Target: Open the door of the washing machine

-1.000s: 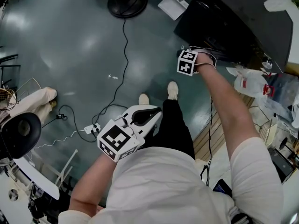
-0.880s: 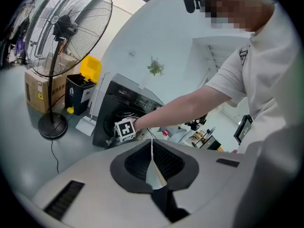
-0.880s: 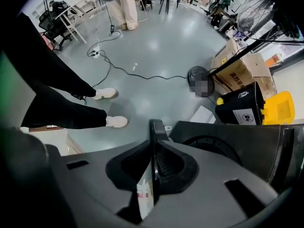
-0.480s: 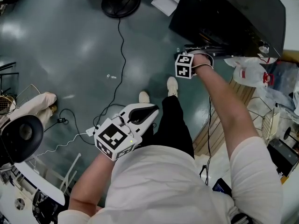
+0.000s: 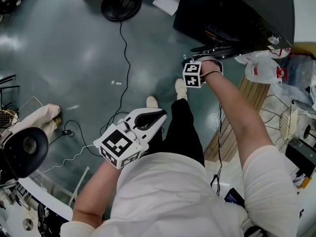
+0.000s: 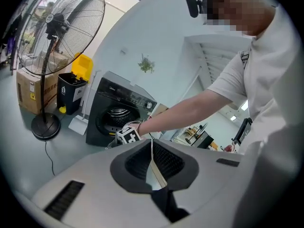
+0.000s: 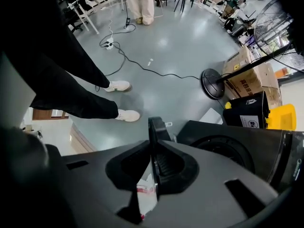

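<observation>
**Right tongs.** My right tongs (image 7: 152, 148) sit at 1 o'clock in the head view and point steeply down at the front of the black washing machine (image 5: 232, 9), which fills that corner. In the right gripper view the two pads pinch the thin dark edge of the door (image 7: 154, 125). The door is seen edge-on and stands upright between the pads. The round drum opening (image 7: 223, 152) lies at 4 o'clock of the pinch, so the door stands swung away from the machine's front. My right arm is stretched forward, and the marker cube (image 5: 191, 74) faces the head camera.

**Left tongs.** My left tongs (image 6: 151, 146) sit at 7 o'clock in the head view, close to my waist and well apart from the machine, and they point toward it. Their pads are pressed together with nothing between them, and only a thin pale slit shows.

**Surroundings, left gripper view.** The machine stands on the floor at 9 o'clock of centre, with its drum opening uncovered. A pedestal fan (image 6: 61, 27) rises at 10 o'clock, and a cardboard box (image 6: 27, 91) stands behind its pole. A black bin (image 6: 71, 93) and a yellow bin (image 6: 81, 66) just beside it stand between the fan and the machine.

**Surroundings, head view.** A black cable (image 5: 124, 58) runs over the grey floor (image 5: 64, 48) from 12 o'clock toward 7 o'clock. My white shoes (image 5: 181, 89) stand near the door. A plastic bag (image 5: 264, 68) lies at 3 o'clock of my right tongs.
</observation>
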The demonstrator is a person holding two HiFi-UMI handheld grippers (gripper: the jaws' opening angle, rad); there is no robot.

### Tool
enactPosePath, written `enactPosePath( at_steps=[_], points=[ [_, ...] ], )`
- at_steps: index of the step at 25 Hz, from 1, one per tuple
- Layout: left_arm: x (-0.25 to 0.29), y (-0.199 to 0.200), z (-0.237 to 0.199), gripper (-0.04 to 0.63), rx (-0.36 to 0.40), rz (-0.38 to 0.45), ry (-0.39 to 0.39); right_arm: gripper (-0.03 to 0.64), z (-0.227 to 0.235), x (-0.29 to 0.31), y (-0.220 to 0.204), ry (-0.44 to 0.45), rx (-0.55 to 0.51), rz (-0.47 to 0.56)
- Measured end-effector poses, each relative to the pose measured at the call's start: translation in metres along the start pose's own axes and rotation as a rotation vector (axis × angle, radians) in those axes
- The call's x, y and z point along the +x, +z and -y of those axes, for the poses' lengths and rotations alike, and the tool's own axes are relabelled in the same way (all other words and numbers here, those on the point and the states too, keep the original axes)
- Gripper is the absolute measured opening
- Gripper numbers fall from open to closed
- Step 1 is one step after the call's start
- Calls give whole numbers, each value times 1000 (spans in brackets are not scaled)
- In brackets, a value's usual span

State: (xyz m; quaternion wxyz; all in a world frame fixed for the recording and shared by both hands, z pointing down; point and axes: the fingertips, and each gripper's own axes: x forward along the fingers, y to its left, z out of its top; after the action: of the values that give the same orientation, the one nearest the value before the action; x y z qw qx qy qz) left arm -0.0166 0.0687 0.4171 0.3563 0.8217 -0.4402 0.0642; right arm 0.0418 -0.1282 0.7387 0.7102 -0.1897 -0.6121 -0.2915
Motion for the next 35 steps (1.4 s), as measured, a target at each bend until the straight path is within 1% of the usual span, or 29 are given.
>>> enactPosePath(
  at_steps=[7, 21, 27, 35],
  points=[
    [5, -1, 8, 23, 31, -23, -33, 54, -27, 1, -6, 4, 2, -3],
    [11, -7, 32, 23, 94, -69, -108, 58, -101, -1, -28, 36, -15, -27],
    [18, -10, 40, 23, 110, -89, -139, 61, -125, -1, -39, 28, 43, -18],
    [28, -7, 51, 23, 137, -106, -180, 63, -155, 0, -57, 46, 55, -40]
  ],
)
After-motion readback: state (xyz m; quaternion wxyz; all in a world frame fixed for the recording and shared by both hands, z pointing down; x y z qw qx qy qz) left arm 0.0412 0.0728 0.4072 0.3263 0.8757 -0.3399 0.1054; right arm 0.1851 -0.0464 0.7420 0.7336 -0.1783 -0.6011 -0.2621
